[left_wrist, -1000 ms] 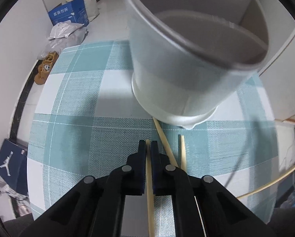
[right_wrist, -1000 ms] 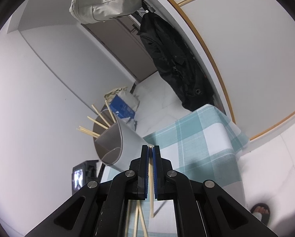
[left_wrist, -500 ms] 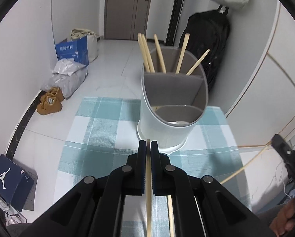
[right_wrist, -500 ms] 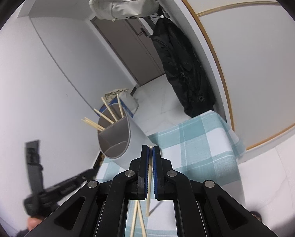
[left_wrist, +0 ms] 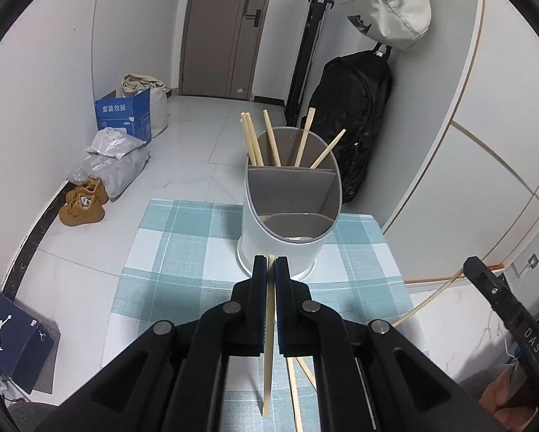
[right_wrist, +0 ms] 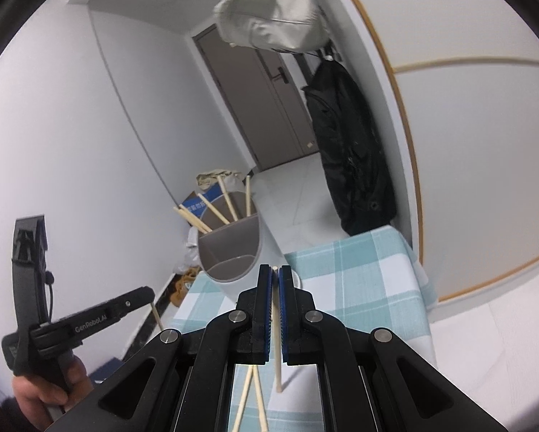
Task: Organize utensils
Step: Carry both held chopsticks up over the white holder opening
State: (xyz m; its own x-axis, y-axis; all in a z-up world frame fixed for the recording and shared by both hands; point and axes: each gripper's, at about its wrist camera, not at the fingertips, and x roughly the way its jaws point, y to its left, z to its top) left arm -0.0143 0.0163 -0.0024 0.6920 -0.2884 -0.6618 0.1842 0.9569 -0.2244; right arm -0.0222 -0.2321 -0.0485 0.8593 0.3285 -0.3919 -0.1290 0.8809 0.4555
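Left wrist view: left gripper point(left_wrist: 270, 264), pinching a chopstick point(left_wrist: 268, 338), had risen clear of the holder point(left_wrist: 287, 223); right gripper point(right_wrist: 276, 275) likewise pinched one point(right_wrist: 277, 345), both awaiting insertion.

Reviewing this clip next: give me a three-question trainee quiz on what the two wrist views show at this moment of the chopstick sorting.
1. True or false: the left claw is shut on a chopstick.
2. Which compartment of the grey utensil holder has chopsticks standing in it? A) the far one B) the near one C) both
3. Fill in: the holder stands on a ____ tablecloth.

Key
1. True; the right claw also grips a chopstick of its own.
2. A; five sticks rise from the far compartment.
3. Teal-and-white checked; two loose chopsticks still lie on it.
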